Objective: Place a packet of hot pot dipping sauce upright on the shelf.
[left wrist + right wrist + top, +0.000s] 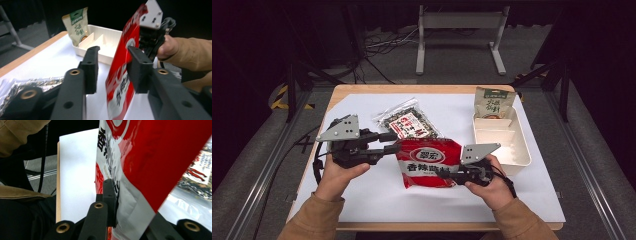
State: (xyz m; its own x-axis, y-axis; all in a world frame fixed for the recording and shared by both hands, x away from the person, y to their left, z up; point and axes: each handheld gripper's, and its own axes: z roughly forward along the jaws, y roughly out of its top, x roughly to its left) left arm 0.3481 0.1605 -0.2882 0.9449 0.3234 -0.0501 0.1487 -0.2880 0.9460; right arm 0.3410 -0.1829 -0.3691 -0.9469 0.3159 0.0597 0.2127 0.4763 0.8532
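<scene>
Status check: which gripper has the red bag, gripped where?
Right gripper is shut on the red snack bag at its lower right edge. Left gripper is open at its left edge.

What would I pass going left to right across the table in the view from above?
Left gripper → red snack bag → right gripper → white tray. The clear seed bag overlaps the gripper and the red bag, so it is left out.
</scene>
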